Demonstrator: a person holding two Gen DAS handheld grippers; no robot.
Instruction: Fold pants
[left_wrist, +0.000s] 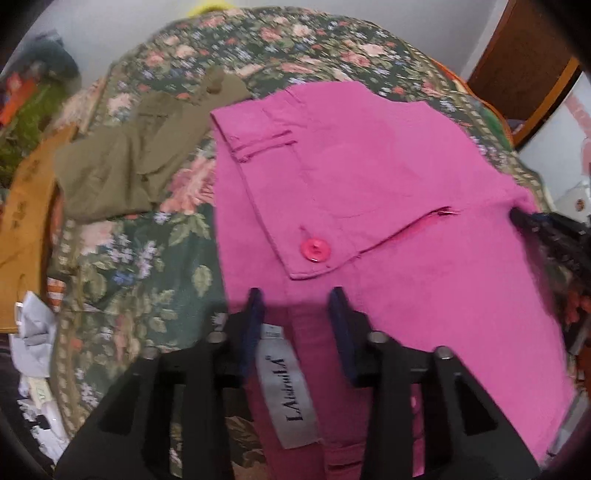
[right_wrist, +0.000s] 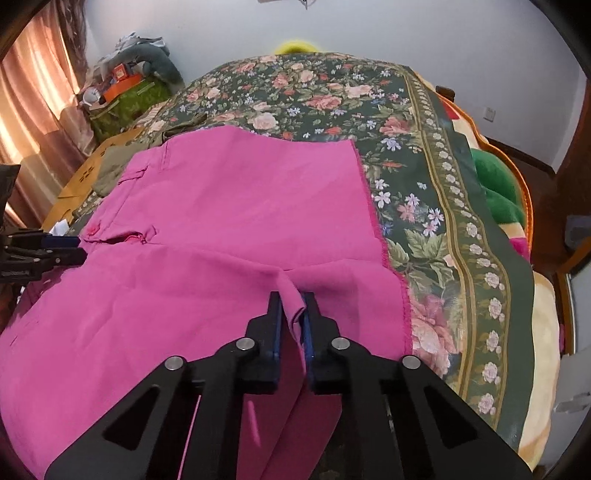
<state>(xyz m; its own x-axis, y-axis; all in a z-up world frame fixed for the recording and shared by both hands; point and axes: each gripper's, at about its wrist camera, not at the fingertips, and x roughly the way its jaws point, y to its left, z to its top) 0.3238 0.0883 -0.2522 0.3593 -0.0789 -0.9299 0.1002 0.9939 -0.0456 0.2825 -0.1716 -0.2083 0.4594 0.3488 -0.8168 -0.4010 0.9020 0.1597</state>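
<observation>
Pants: the pink pants (left_wrist: 388, 192) lay spread over the floral bedspread (left_wrist: 155, 266) on the bed, waistband turned back so the pink button (left_wrist: 314, 249) and a white label (left_wrist: 286, 391) showed; the near hem ran out of frame in both views.
Left gripper: the left gripper (left_wrist: 297, 295) had its fingers spread either side of the waistband fabric and label; whether the pads touched cloth could not be told, since the fabric between them lay in shadow.
Right gripper: the right gripper (right_wrist: 293, 295) was pinching a raised fold of the pants between nearly closed fingers; the cloth below the pinch was hidden behind the gripper body.
Other garment: olive-green clothing (left_wrist: 136, 158) lay on the bedspread just beside the pants, blurred, its far edge partly tucked behind them.
Edges: a brown cardboard piece (left_wrist: 22, 229) and a cluttered pile (right_wrist: 125, 85) near the curtain (right_wrist: 33, 96) were cut off by the fisheye rim.
</observation>
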